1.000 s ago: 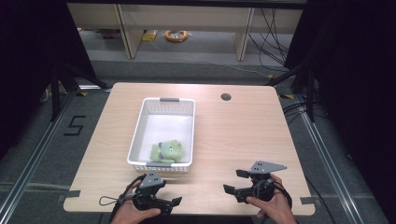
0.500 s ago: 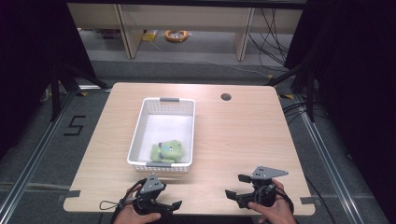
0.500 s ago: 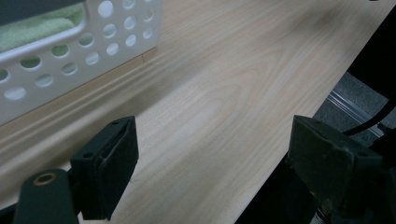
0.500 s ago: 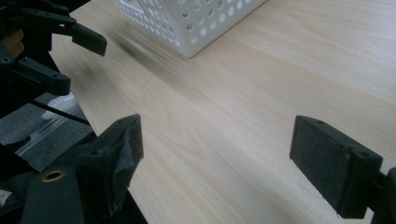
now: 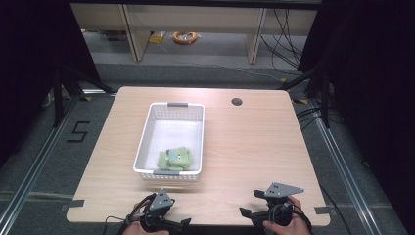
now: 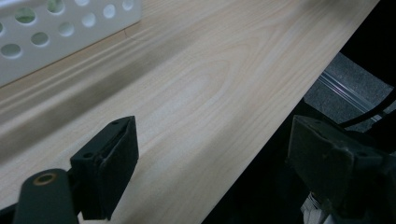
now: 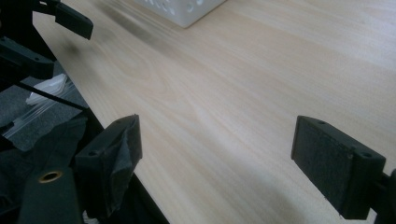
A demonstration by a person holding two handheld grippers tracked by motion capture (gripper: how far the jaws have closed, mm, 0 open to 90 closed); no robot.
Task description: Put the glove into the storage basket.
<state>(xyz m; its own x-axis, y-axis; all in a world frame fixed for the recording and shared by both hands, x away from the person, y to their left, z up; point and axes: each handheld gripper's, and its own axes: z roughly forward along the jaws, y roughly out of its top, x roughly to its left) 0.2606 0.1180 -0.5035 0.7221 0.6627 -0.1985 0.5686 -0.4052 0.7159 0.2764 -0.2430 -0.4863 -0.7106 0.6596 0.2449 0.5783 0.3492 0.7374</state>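
A white perforated basket [image 5: 147,132] stands on the wooden table [image 5: 254,147], left of centre. A green soft toy [image 5: 175,157] lies in the basket's near end. My left gripper [image 5: 185,223] hovers at the table's front edge, below the basket, jaws open and empty. In the left gripper view [image 6: 210,172] the jaws straddle the table edge, and the basket [image 6: 56,32] wall is at the upper left. My right gripper [image 5: 246,213] is at the front edge to the right, open and empty. The right gripper view [image 7: 217,158] faces bare wood, with the basket's corner [image 7: 187,9] at the top.
A round cable hole [image 5: 237,102] is in the table near its far edge. Beyond the table, shelving holds an orange coil [image 5: 184,36]. Dark floor and metal rails surround the table. The left gripper [image 7: 42,32] shows at the upper left of the right gripper view.
Both grippers have drawn back toward the table's front edge, lower in the high view. The basket and toy have not moved.
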